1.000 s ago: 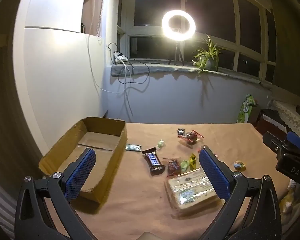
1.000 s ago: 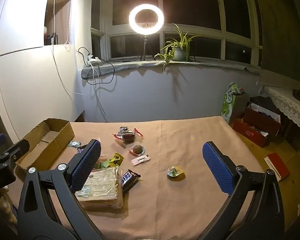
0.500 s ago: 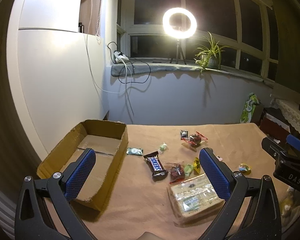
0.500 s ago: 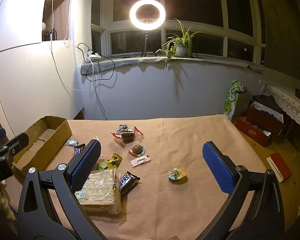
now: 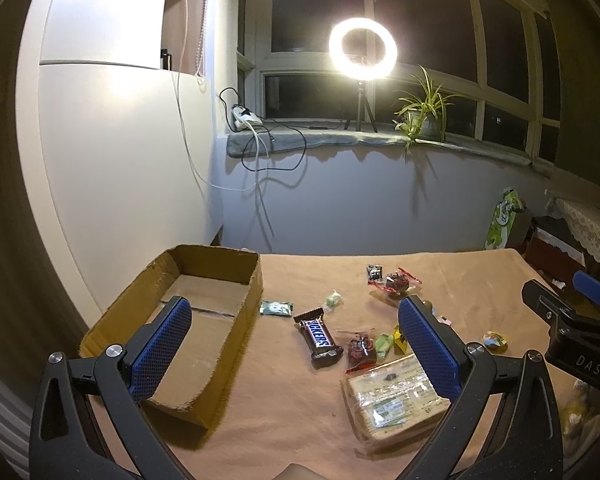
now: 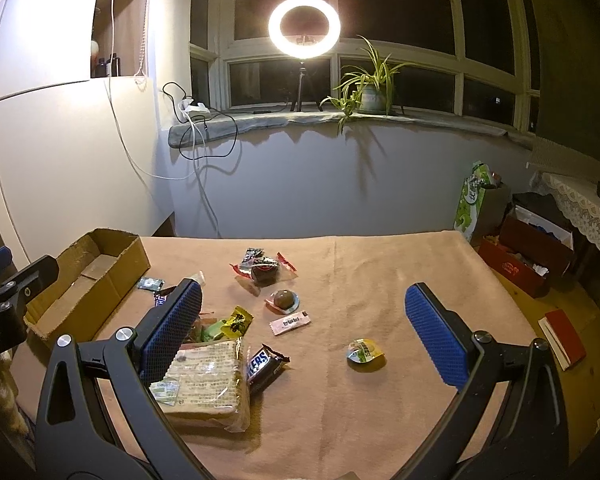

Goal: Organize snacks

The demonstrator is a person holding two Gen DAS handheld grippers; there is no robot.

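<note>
An open cardboard box (image 5: 204, 312) (image 6: 88, 276) sits at the left of the tan-clothed table (image 6: 380, 420), with nothing showing inside it. Snacks lie scattered to its right: a Snickers bar (image 5: 319, 336) (image 6: 264, 366), a clear cracker pack (image 5: 396, 404) (image 6: 208, 380), a green packet (image 5: 276, 308), wrapped candies (image 5: 380, 344), a pink sachet (image 6: 290, 322), a chocolate ball (image 6: 284, 300) and a jelly cup (image 6: 364, 352). My left gripper (image 5: 296, 308) hovers open between the box and the cracker pack. Over the snacks, my right gripper (image 6: 303, 294) is open and holds nothing.
The table's far edge meets a grey wall below a windowsill with a ring light (image 6: 304, 28), a potted plant (image 6: 372, 92) and cables. Right of the table, red boxes (image 6: 532, 256), a green bag (image 6: 476, 196) and a red book (image 6: 562, 338) are on the floor.
Both views have drifted slightly, so box and snacks sit a little further right in each. Both grippers stay open. No snack has moved.
</note>
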